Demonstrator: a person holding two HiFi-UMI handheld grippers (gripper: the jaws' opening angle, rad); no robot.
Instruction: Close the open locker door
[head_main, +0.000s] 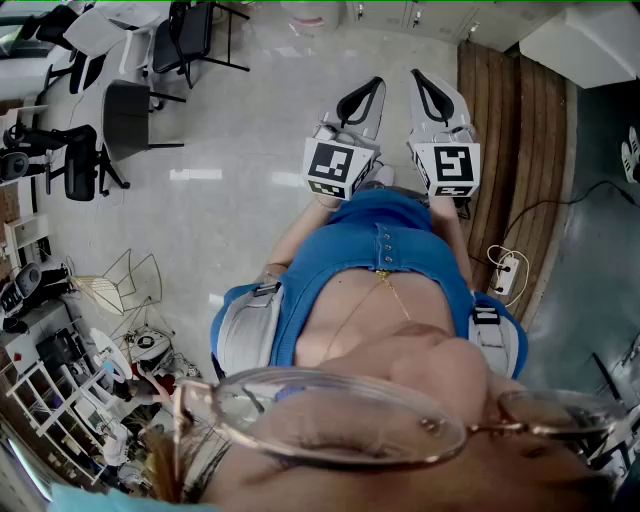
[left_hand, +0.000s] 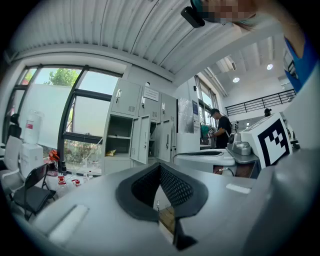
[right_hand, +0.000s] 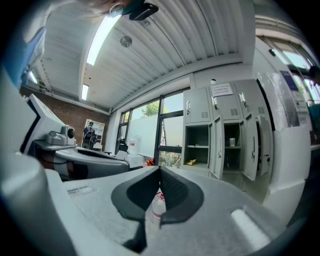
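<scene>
Both tongs clenched on nothing: left gripper (left_hand: 160, 166) & right gripper (right_hand: 160, 169), held level. Open locker door (right_hand: 218, 148) is well ahead, out of reach (2nd door (right_hand: 250, 150) beside it also ajar). Prob. light, stiff sheet metal that swings freely; push flat near its free edge.

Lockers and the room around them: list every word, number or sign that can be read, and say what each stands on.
No text here is legible.
Paper notice on an upper locker door: print too small to read.
Sheet on the white column: blurred, unreadable.
Poster on the brick wall: too small to read.
Left marker cube and right marker cube: black square patterns, no letters.
</scene>
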